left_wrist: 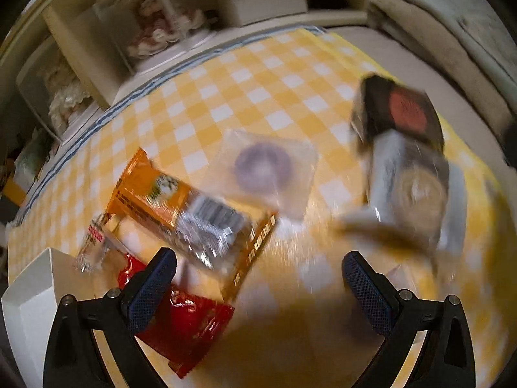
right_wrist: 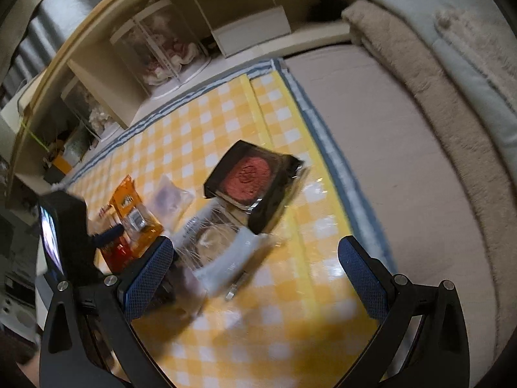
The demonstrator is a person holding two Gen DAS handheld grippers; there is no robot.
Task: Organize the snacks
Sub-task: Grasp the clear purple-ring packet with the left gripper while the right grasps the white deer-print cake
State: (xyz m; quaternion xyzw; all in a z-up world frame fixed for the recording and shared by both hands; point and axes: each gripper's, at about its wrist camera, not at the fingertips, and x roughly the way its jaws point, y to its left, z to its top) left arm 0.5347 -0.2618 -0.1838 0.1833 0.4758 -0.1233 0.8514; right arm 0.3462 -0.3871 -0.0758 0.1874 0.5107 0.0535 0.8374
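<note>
Step in hand: no snack is held; a first pick is being lined up.
Left tongs (left_wrist: 258,286): spread wide, empty, above the orange foil packet (left_wrist: 181,207) and red wrapper (left_wrist: 187,326).
Right tongs (right_wrist: 257,273): spread wide, empty, near the black box with a red disc (right_wrist: 255,184).
Snacks: scattered on the yellow checked cloth (left_wrist: 258,84); white bin (left_wrist: 29,307) stands just left.
Next move: one packet is to be straddled squarely before closing.

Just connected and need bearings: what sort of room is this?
Probably a bedroom or living room at home: snacks lie on a checked mat spread over a bed-like surface, with folded blankets alongside and shelves behind.
</note>
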